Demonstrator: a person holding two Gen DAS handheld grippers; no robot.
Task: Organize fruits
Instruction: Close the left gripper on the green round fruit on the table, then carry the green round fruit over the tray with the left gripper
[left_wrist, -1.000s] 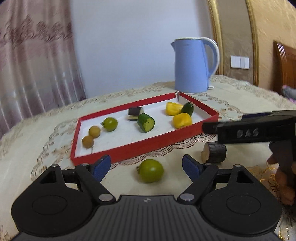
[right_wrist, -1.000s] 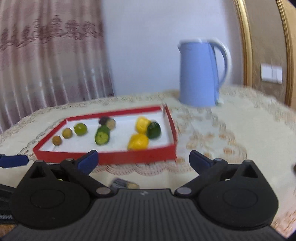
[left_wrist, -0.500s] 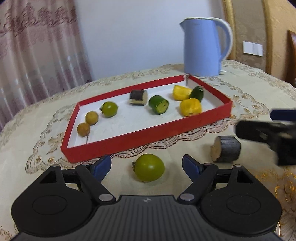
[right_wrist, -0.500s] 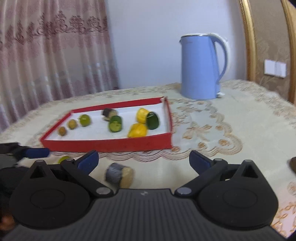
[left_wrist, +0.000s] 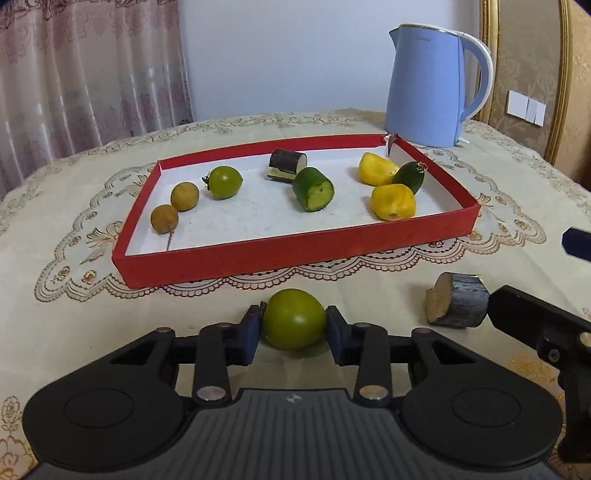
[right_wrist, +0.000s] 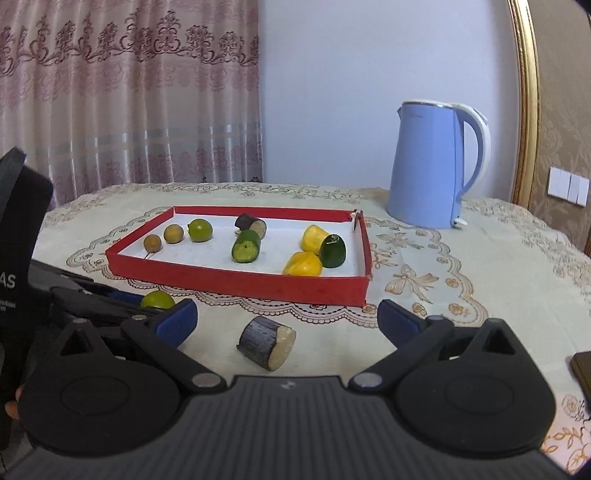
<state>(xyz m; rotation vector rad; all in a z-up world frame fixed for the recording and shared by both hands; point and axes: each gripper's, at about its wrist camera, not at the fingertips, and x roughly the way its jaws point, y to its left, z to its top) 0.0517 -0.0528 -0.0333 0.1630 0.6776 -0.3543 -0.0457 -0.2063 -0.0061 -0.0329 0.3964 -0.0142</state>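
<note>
Before you, the tray (left_wrist: 295, 251) sits on the table (left_wrist: 55, 229), kettle (left_wrist: 436, 85) behind its far right corner; a round fruit (left_wrist: 293, 319) and log piece (left_wrist: 456, 304) lie in front.

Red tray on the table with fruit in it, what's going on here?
A person with a gripper in each hand is sorting fruit into the red tray. The left gripper has just been closing on a green fruit lying on the tablecloth before the tray. The right gripper is open, near a dark cut piece.
</note>
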